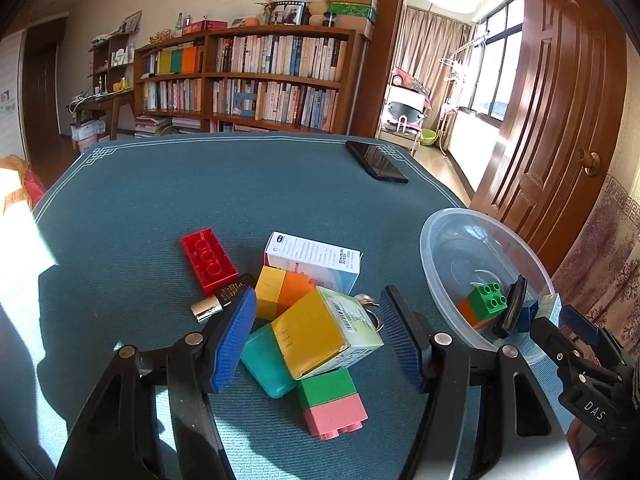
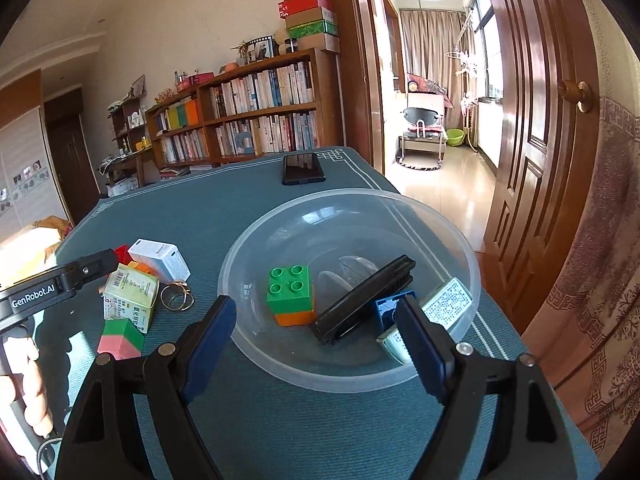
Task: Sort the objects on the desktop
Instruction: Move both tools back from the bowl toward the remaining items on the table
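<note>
A dark phone lies at the far edge of the teal-covered bench; beyond stands a full bookshelf; a wooden door stands open at right.

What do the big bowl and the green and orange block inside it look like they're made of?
The bowl looks like thin translucent plastic with a slightly frosted finish: the tablecloth shows through its wall. The green and orange block seems to be hard moulded plastic, smooth and mildly glossy, with round studs on top like a toy building brick.
</note>
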Tool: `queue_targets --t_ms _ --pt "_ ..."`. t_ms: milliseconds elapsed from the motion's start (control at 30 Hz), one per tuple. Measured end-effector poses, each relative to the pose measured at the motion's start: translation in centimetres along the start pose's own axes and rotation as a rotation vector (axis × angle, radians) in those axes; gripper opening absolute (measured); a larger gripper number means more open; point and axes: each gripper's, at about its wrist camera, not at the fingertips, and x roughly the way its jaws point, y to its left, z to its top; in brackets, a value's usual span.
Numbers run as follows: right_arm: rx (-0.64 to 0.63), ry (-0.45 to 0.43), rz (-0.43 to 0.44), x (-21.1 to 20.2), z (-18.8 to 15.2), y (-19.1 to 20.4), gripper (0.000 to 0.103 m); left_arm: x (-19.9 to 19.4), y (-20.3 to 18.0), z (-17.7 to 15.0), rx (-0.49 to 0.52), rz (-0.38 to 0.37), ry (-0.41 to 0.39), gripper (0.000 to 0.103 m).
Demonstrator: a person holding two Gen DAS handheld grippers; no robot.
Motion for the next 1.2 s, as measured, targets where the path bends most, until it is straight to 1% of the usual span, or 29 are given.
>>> queue_targets --t_ms 200,467,667,933,1200 --pt "0.004 0.015 0.064 0.4 0.0 1.7 0.085 -0.1 2.1 -0.9 -0.032 0.04 0.019 0.068" --pt "-0.015 0.046 0.117 0.8 -0.7 3.7 0.085 -0.5 3.1 -1.7 -0.045 0.049 0.026 0.068" --pt "0.006 0.082 0.208 1.2 -0.9 4.7 0.085 -0.5 4.0 -2.3 -0.052 0.072 0.042 0.068" --pt "0.071 0.147 0.358 2.5 -0.5 5.9 0.085 -0.4 5.1 -2.9 -0.055 0.105 0.056 0.068" --pt "0.151 0.247 0.49 5.1 -0.2 7.5 0.085 -0.3 5.3 -3.3 -0.058 0.105 0.063 0.068"
